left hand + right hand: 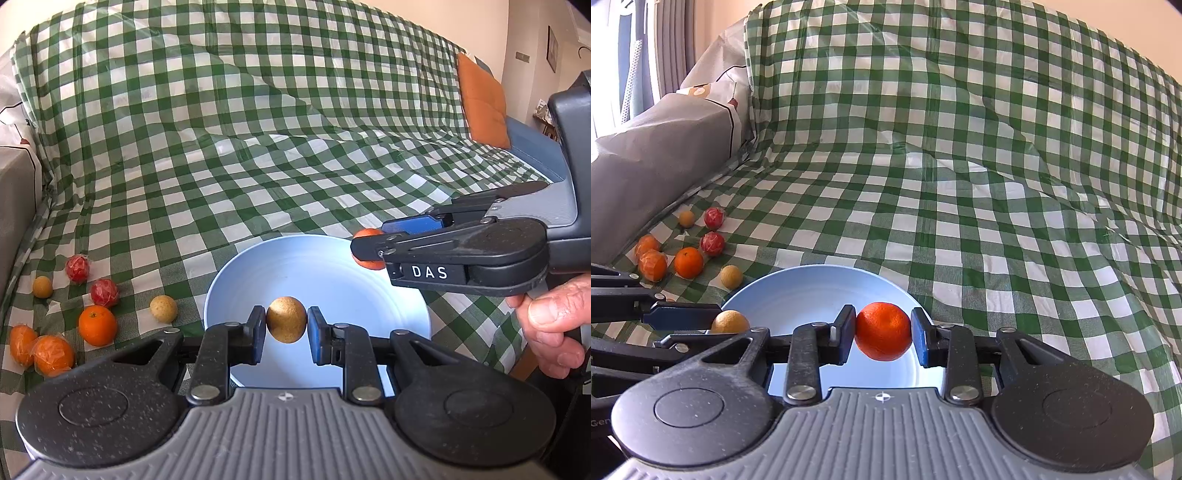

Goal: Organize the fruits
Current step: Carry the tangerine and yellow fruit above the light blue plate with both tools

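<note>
My left gripper (286, 320) is shut on a small yellow-brown fruit (286, 319), held over the pale blue bowl (332, 266). My right gripper (883, 331) is shut on a small orange fruit (883, 331), also above the blue bowl (805, 291). In the left wrist view the right gripper (364, 251) reaches in from the right over the bowl's far rim, with the orange fruit (366, 233) peeking past its fingers. From the right wrist view the left gripper's fingers (683, 314) and the yellow-brown fruit (730, 322) show at the left.
Several loose fruits lie on the green checked cloth left of the bowl: oranges (96, 325), red netted fruits (104, 292) and yellow-brown ones (163, 308). A grey cushion (657, 155) stands at the left, an orange cushion (482, 99) at the far right. A hand (554, 325) holds the right gripper.
</note>
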{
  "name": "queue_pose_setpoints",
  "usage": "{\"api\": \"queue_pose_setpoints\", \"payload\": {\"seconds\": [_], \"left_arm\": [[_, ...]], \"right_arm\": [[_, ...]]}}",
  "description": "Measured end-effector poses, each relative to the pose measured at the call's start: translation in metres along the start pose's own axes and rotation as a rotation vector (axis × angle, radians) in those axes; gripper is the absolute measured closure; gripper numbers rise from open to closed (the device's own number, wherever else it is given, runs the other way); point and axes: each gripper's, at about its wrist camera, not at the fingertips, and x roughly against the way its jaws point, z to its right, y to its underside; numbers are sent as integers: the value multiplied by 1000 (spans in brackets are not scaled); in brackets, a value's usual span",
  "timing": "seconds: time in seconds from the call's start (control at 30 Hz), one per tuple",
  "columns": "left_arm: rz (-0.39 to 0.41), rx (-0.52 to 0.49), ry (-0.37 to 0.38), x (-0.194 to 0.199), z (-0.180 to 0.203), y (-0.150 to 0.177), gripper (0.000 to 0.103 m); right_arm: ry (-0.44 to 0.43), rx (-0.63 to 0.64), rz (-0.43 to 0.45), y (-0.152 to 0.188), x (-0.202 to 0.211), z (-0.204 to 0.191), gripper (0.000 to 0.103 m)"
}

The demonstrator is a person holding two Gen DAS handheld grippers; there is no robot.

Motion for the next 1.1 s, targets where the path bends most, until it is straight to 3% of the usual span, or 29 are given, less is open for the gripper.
{"api": "queue_pose_setpoints", "payload": {"seconds": [1.1], "left_arm": [[5,-4,-2,2,5,-1,77]], "right_arm": [[3,3,0,-2,-1,-1,69]]}}
